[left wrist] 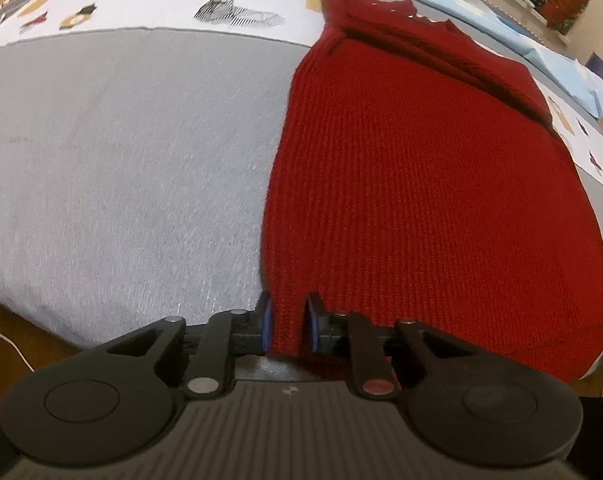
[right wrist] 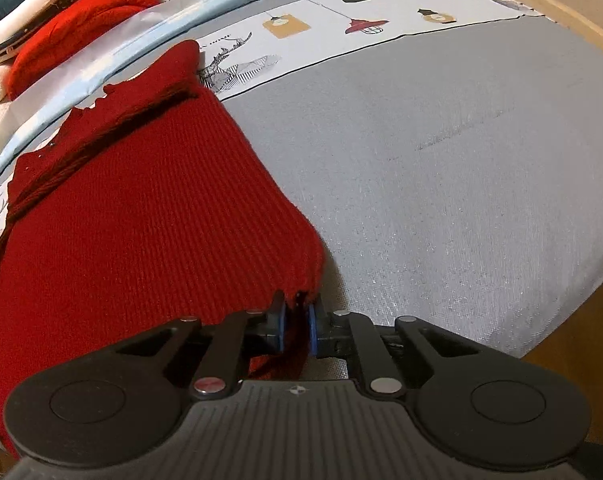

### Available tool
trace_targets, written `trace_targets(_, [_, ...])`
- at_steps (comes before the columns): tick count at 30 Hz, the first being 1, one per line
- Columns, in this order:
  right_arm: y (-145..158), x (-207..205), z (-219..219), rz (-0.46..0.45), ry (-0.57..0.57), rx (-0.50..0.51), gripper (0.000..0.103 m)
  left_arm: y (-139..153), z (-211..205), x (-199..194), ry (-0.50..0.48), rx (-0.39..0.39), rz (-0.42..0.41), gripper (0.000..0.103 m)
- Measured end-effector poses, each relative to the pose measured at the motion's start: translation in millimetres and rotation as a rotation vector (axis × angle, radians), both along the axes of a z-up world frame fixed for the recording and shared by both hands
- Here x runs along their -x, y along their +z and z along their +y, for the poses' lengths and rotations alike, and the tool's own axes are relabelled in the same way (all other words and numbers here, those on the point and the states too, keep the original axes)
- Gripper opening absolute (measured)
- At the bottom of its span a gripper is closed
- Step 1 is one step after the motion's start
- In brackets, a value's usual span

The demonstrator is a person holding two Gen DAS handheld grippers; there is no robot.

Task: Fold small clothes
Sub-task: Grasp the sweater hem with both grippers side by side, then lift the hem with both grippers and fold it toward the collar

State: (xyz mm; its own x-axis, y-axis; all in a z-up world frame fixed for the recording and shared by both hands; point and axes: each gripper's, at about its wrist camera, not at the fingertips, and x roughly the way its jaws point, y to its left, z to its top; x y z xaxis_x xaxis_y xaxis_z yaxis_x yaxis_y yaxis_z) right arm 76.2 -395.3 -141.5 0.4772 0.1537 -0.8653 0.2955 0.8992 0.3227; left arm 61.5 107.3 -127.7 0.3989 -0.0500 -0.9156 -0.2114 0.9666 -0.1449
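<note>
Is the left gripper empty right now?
No, the left gripper is shut on the near hem of the red knit garment, with fabric between its blue pads.

Dark red rib-knit garment (left wrist: 421, 184); beside it, grey heathered counter (left wrist: 121, 160) cover; beyond it, white border printed with black stag (left wrist: 233, 4).

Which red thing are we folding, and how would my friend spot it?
Look at the grey cloth with deer pictures. The red knit lies flat on it, its near corners pinched by the left gripper and right gripper. The brighter red bundle sits heaped beyond, untouched.
</note>
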Motion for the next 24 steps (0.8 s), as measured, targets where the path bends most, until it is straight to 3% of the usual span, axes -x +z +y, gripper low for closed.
trace_targets(3, [-10,-1,1,0.061,-0.007,0.01,0.017,0,-1,-1,-0.012,-0.01,0.005,0.021])
trace_targets(7, [-10,-5,7,0.058,0.024,0.035,0.02,-1,-1,-2,-0.018,-0.011,0.006,0.02])
trace_targets(12, [-4,-4,9,0.012,0.032,0.03,0.01,7,-14,-2,-0.088,-0.068,-0.036,0.014])
trace_targets(16, [24,2,2,-0.116,0.004,-0.016,0.009,34,-18,0,-0.127,-0.053,-0.114,0.013])
trace_targets(24, [103,12,-22,-0.378,0.028,-0.184,0.008,119,-20,8,-0.2,-0.007,-0.321,0.012])
